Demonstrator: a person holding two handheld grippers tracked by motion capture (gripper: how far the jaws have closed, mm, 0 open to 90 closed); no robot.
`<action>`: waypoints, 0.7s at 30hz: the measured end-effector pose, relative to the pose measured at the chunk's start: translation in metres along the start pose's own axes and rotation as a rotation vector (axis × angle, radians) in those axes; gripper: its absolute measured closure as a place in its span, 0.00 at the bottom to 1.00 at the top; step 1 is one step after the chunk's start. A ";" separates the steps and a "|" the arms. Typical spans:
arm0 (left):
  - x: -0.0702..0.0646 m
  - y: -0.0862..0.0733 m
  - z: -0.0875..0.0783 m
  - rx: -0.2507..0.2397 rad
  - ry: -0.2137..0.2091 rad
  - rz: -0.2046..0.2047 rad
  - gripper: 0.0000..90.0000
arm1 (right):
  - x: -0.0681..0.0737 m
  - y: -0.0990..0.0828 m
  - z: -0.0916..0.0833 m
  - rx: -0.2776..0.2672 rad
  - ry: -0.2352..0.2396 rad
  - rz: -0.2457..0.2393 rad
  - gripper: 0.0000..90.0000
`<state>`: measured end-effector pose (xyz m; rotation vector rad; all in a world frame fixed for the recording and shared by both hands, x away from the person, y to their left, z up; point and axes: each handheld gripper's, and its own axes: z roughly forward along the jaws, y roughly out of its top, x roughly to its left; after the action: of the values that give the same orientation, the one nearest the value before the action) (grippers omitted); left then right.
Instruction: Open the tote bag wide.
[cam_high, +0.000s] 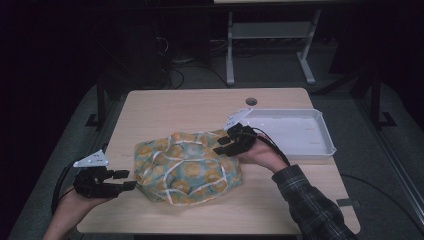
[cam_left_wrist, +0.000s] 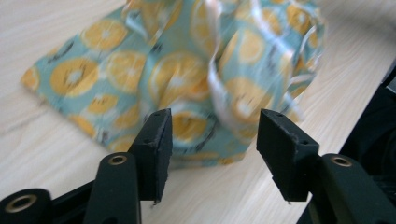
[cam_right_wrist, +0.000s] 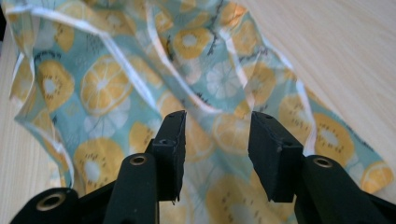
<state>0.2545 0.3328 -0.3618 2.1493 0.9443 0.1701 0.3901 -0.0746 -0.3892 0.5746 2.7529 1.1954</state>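
Observation:
A crumpled teal cloth (cam_high: 187, 167) printed with orange slices and edged in white lies in the middle of the wooden table (cam_high: 175, 107). My left gripper (cam_high: 127, 180) hovers at the cloth's left edge and points right at it. In the left gripper view the jaws of my left gripper (cam_left_wrist: 212, 135) stand apart, with the cloth (cam_left_wrist: 177, 70) beyond them and nothing pinched. My right gripper (cam_high: 222, 145) is over the cloth's far right corner, pointing left. In the right gripper view, my right gripper (cam_right_wrist: 217, 135) has its jaws apart above the cloth (cam_right_wrist: 116, 79), the pads not pressing it.
A shallow white tray (cam_high: 327, 135) sits at the table's right side, just behind the right hand. A round cable hole (cam_high: 251, 101) is near the far edge. Beyond the table, metal desk legs (cam_high: 230, 50) stand on the dark floor.

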 end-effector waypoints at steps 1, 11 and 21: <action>-0.002 0.004 0.000 -0.005 -0.003 0.009 0.51 | 0.001 -0.002 -0.001 0.003 0.004 -0.002 0.62; -0.024 0.046 0.022 -0.024 -0.056 0.101 0.54 | 0.006 -0.018 -0.012 0.021 0.009 0.005 0.61; -0.027 0.052 0.068 0.041 -0.037 0.095 0.50 | 0.012 -0.019 0.003 0.047 0.046 -0.005 0.60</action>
<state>0.2920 0.2514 -0.3685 2.2293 0.8315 0.1585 0.3740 -0.0802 -0.4040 0.5510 2.8258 1.1603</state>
